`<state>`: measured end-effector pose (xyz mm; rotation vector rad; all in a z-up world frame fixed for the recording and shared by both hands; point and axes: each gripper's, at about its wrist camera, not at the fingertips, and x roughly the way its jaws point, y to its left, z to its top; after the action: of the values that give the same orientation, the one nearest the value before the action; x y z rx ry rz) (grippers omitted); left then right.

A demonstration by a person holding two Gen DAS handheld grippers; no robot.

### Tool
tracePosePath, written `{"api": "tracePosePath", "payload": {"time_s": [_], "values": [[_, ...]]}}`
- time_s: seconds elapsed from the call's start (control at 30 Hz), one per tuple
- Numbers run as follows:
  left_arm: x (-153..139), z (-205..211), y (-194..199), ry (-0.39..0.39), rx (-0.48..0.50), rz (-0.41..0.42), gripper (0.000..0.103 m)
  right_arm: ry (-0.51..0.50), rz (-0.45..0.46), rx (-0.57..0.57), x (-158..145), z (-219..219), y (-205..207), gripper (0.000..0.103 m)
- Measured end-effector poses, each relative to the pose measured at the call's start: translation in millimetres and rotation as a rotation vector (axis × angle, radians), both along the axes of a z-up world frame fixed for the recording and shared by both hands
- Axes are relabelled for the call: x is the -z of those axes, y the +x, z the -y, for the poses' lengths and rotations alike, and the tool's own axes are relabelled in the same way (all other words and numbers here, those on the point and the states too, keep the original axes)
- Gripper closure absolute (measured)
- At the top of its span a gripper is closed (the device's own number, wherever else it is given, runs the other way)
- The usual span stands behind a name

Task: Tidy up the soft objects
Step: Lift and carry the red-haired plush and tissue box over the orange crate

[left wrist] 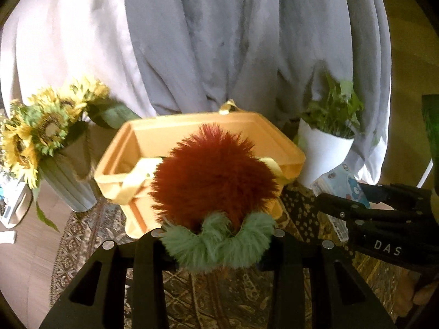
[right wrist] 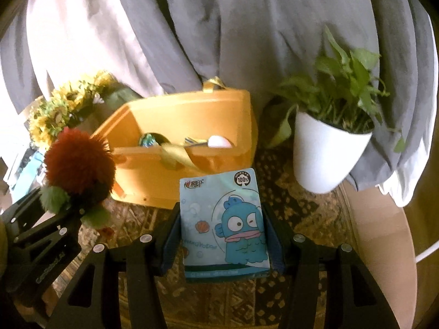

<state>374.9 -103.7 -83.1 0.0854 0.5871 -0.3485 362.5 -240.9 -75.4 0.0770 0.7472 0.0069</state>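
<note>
My left gripper (left wrist: 216, 235) is shut on a fluffy toy with a red pompom head (left wrist: 214, 172) and a green furry collar (left wrist: 219, 246), held up in front of the orange storage box (left wrist: 192, 131). From the right wrist view the same toy (right wrist: 79, 164) hangs at the left, above the left gripper (right wrist: 68, 211). My right gripper (right wrist: 222, 233) is shut on a light blue tissue pack (right wrist: 222, 224) printed with a blue cartoon fish, in front of the orange box (right wrist: 186, 115). The pack (left wrist: 337, 189) also peeks out beyond the right gripper's black frame in the left wrist view.
The box holds several small items and has yellow ribbon handles (right wrist: 175, 156). A vase of sunflowers (left wrist: 46, 131) stands left of the box, a white pot with a green plant (right wrist: 329, 148) to its right. Grey and white curtains (left wrist: 219, 41) hang behind. A patterned rug (right wrist: 288, 208) lies underneath.
</note>
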Motion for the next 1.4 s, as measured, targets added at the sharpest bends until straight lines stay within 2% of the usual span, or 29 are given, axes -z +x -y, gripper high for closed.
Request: {"api": "tracePosePath", "payload": {"time_s": [0.8, 1.13, 1.4], "values": [[-60.1, -21.8, 22.1, 0.003, -0.105, 0.181, 0.066, -0.017, 0.208, -0.063, -60.6, -24.5, 37.3, 0.048], [-76.4, -21.8, 51.7, 0.020, -0.121, 0.207, 0.066, -0.010, 0.219, -0.083, -72.8, -23.3, 74.7, 0.048], [-81.3, -20.8, 82.9, 0.027, -0.125, 0.196, 0.066, -0.022, 0.203, -0.095, -76.6, -26.1, 107.9, 0.048]]}}
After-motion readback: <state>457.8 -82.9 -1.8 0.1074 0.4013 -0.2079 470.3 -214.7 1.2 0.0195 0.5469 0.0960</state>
